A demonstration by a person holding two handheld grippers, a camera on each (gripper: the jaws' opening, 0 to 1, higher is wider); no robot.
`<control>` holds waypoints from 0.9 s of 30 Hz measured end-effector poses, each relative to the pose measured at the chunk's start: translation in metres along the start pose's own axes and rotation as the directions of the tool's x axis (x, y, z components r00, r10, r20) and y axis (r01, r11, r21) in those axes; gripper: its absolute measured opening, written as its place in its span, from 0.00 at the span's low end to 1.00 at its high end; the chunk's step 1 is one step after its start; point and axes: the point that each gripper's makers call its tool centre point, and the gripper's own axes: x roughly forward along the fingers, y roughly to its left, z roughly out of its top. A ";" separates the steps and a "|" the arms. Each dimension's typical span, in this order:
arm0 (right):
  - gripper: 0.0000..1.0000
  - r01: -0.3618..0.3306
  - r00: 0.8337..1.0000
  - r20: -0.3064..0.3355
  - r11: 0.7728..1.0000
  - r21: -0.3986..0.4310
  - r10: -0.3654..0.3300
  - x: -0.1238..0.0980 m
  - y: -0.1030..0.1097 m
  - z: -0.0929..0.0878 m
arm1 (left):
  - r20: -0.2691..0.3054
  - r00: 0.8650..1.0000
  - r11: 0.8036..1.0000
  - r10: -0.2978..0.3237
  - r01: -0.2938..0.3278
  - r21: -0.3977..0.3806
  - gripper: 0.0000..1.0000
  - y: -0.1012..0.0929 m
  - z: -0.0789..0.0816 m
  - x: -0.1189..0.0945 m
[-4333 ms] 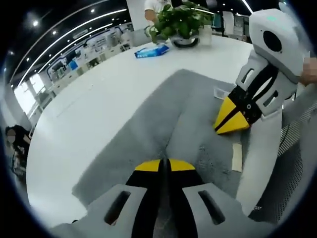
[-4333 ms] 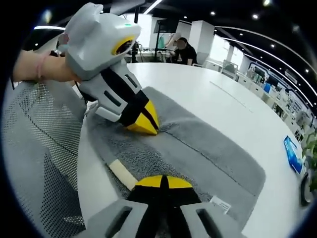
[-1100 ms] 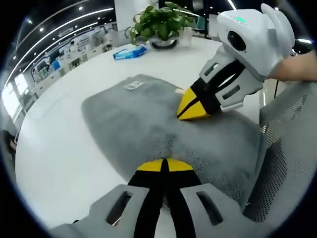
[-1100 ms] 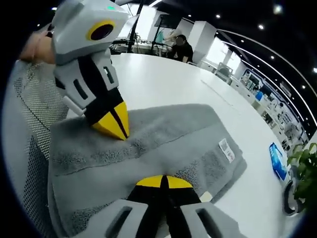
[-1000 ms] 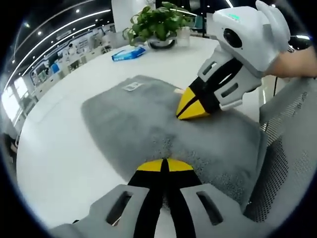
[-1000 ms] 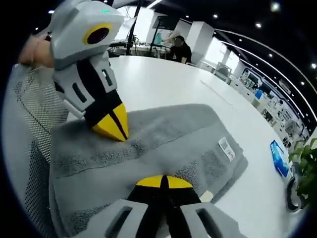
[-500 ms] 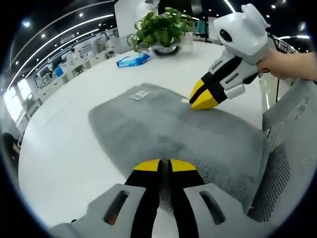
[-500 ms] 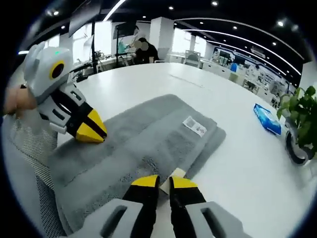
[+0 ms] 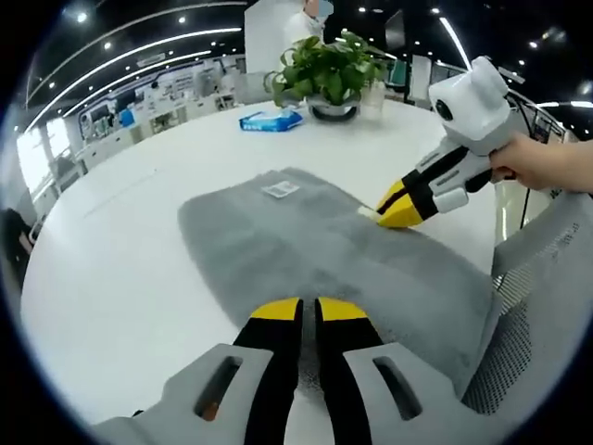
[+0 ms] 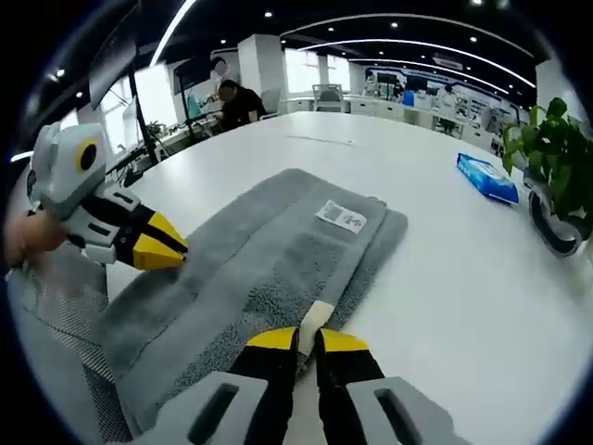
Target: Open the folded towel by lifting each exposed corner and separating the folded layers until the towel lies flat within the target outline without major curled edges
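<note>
The grey towel [image 9: 306, 246] [image 10: 269, 260] lies on the white table [image 9: 130, 241], one layer on another, with a white label [image 10: 341, 217] on top and a lower layer showing along its far side. A beige tape strip [image 10: 315, 313] sits at its edge. My left gripper [image 9: 308, 313] hovers at the towel's near edge with its jaws a narrow slit apart; it also appears as the left gripper [image 10: 171, 246] over the towel's end. My right gripper [image 10: 308, 339] is slightly open just before the tape, and again as the right gripper [image 9: 389, 211] by the towel's side.
A potted plant [image 9: 329, 60] and a blue pack [image 9: 271, 120] stand at the table's far side. A grey mesh chair [image 9: 542, 306] is against the table edge by the towel's end. A hand [image 9: 537, 167] holds the right gripper. People sit at distant desks.
Both grippers' jaws, shut on the towel a second ago, have parted a slit and drawn back from it. The right gripper now sits farther from the left one.
</note>
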 end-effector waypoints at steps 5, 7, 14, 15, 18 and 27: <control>0.00 0.049 0.999 0.028 0.983 -0.175 -0.045 -0.004 0.002 0.014 | -0.007 1.000 1.000 -0.021 0.021 0.005 0.04 -0.006 -0.001 0.003; 0.00 0.076 0.997 0.051 0.966 -0.247 -0.065 -0.005 0.006 0.022 | 0.004 1.000 1.000 -0.029 0.029 -0.006 0.04 -0.007 0.002 0.003; 0.00 0.019 0.976 0.198 0.878 -0.478 0.086 -0.006 0.068 0.062 | 0.092 0.995 0.997 -0.023 0.029 -0.065 0.04 -0.003 0.019 -0.002; 0.00 0.008 0.974 0.197 0.858 -0.513 0.109 -0.005 0.077 0.063 | 0.122 0.992 0.995 -0.025 0.036 -0.094 0.04 -0.002 0.024 -0.003; 0.00 -0.049 0.978 0.139 0.812 -0.581 0.158 0.004 0.102 0.052 | 0.181 0.981 0.962 -0.066 0.111 -0.251 0.04 -0.005 0.032 -0.006; 0.00 -0.068 0.989 0.056 0.761 -0.646 0.137 0.017 0.101 0.034 | 0.104 0.994 0.947 -0.037 0.068 -0.314 0.04 0.004 0.016 -0.004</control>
